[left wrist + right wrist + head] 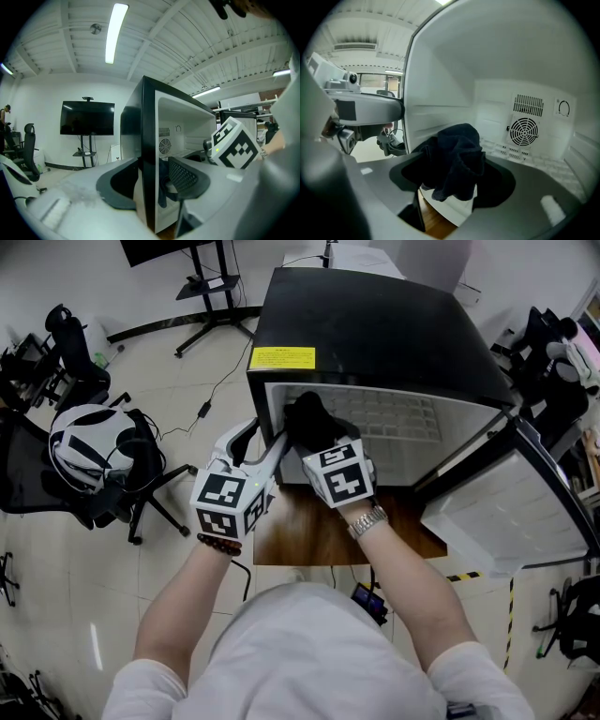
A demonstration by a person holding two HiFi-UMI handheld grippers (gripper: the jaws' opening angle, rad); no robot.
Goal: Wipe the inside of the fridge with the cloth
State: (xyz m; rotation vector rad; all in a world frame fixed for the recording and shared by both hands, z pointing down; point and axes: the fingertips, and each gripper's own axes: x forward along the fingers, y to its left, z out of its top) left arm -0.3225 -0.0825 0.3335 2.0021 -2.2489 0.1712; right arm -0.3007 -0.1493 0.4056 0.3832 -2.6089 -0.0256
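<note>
Cloth (457,159) hangs loose between the right gripper's (454,180) spread jaws at frame centre and may drop out of the fridge (375,334), whose wall the left gripper (151,183) pinches.

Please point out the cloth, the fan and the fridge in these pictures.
cloth (457,159): right gripper view, middle of the bundle.
fan (523,131): right gripper view, grille centre.
fridge (375,334): head view, black top.

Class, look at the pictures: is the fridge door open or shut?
Open. The fridge door stands swung out to the right, and the white inside with its fan shows.
</note>
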